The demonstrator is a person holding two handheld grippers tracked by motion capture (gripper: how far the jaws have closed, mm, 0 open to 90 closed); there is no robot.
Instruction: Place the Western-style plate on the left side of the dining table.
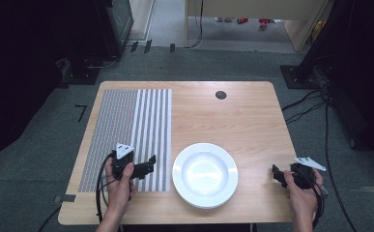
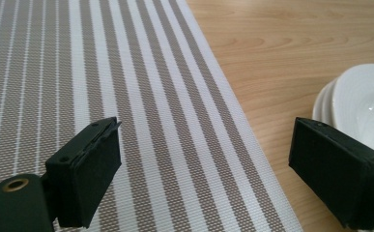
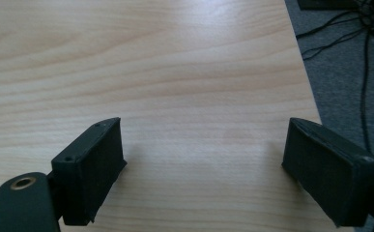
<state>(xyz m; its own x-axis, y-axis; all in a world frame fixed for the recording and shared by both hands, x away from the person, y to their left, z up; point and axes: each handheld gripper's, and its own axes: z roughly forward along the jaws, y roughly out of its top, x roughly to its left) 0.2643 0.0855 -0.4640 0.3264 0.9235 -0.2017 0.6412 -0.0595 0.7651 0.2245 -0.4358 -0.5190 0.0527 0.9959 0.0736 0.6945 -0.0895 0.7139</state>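
A wooden bench (image 1: 242,116) seen from above, with a person's forearms entering from the bottom edge, each hand holding a black two-jaw gripper. A striped placemat (image 1: 126,130), grey and white, lies flat on the left part of the bench. Just beside its right edge, near the front of the bench, sits a stack of white plates (image 1: 205,175); the left gripper view shows at least two rims, one nested on another.

The left gripper (image 1: 146,166) hovers low over the near right corner of the placemat, pointing toward the plates. Its jaws are spread wide with nothing between them; in its own view the stack's rim peeks out behind the right-hand jaw. The right gripper (image 1: 277,175) hangs over bare wood near the front right corner of the bench, well apart from the plates and aimed toward them. Its jaws are also released and empty.

The work in hand looks like lifting a plate from the stack, perhaps onto the placemat. The risks, as a judgement: the glazed rim is thin and smooth, so a one-sided pinch could slip or tip the plate. Jaws closing over the whole stack might lift two plates at once, with the lower one dropping free. The stack also sits close to the bench's front edge, so a sideways nudge could push it off.
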